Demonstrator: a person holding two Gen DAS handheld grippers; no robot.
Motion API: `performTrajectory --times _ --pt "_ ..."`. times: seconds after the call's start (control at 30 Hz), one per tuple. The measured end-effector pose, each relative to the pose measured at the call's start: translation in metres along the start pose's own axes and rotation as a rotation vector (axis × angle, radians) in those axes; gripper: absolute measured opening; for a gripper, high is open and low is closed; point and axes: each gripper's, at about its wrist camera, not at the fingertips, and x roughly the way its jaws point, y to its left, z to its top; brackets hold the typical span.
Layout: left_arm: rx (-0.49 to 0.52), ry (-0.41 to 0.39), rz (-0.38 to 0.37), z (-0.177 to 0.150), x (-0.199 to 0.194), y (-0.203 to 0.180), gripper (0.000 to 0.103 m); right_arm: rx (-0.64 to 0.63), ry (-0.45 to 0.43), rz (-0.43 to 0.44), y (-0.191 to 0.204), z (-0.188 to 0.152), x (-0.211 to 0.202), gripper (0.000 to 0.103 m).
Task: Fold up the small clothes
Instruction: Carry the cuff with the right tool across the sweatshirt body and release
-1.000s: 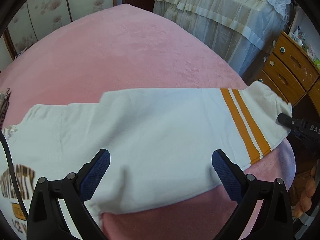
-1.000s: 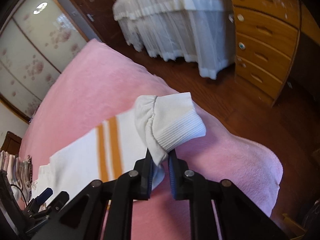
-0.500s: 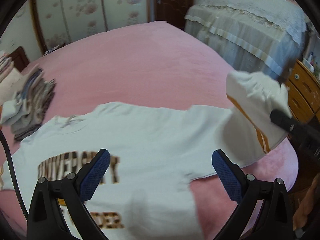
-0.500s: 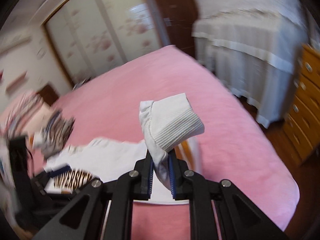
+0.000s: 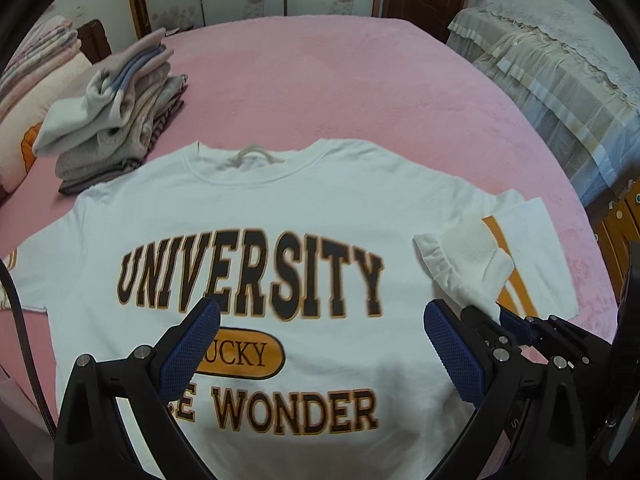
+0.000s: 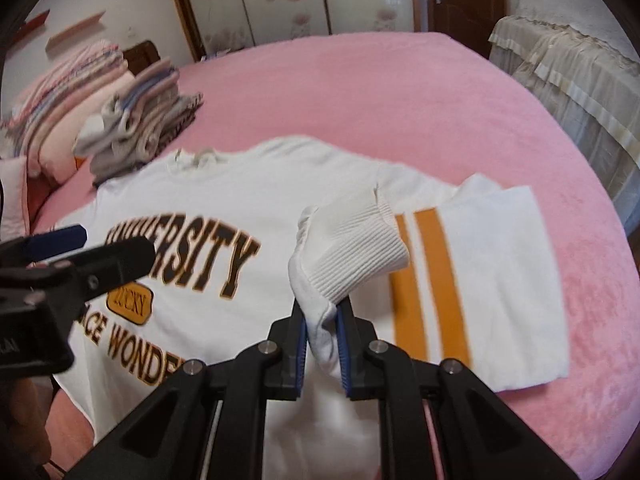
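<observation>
A white sweatshirt [image 5: 280, 200] with brown "UNIVERSITY" lettering lies face up on the pink bed [image 5: 320, 72]; it also shows in the right wrist view [image 6: 224, 200]. Its right sleeve [image 6: 500, 272], with two orange stripes, is folded back toward the chest. My right gripper [image 6: 322, 336] is shut on the sleeve's ribbed cuff [image 6: 352, 248] and holds it over the shirt's right side; the cuff shows in the left wrist view [image 5: 468, 256] with the right gripper [image 5: 500, 316] below it. My left gripper [image 5: 320, 344] is open and empty above the lettering.
A stack of folded clothes [image 5: 120, 112] sits on the bed at the far left, beside pillows [image 5: 28, 92]. A second bed with a cream lace cover [image 5: 560, 64] stands at the right. A wooden dresser [image 5: 624, 224] is beyond the bed's right edge.
My right gripper has carried the cuff left, folding the striped sleeve back over the shirt. My left gripper has swung left from the sleeve to above the chest lettering, staying open.
</observation>
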Motion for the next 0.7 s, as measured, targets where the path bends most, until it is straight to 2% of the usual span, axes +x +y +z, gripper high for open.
performTrajectory --times 0.07,0.13,0.23,0.4,0.53,0.7 --pt "-0.011 0.021 -0.015 -0.004 0.008 0.005 0.102 0.005 0.022 0.014 -0.003 -0.004 0.002 0.02" --pt "-0.019 0.039 -0.041 -0.008 0.013 0.008 0.102 0.018 0.027 0.074 -0.005 -0.009 -0.001 0.035" --pt "-0.022 0.053 -0.069 -0.013 0.017 0.01 0.102 0.011 0.006 0.119 0.0 -0.012 -0.008 0.045" --pt "-0.047 0.059 -0.122 -0.015 0.016 0.013 0.102 -0.109 -0.018 0.184 0.024 -0.018 -0.023 0.047" --pt "-0.07 0.057 -0.142 -0.012 0.013 0.016 0.102 -0.215 -0.008 0.173 0.049 -0.027 -0.024 0.047" --pt "-0.085 0.08 -0.177 -0.01 0.018 0.01 0.102 -0.208 -0.015 0.143 0.048 -0.038 -0.036 0.047"
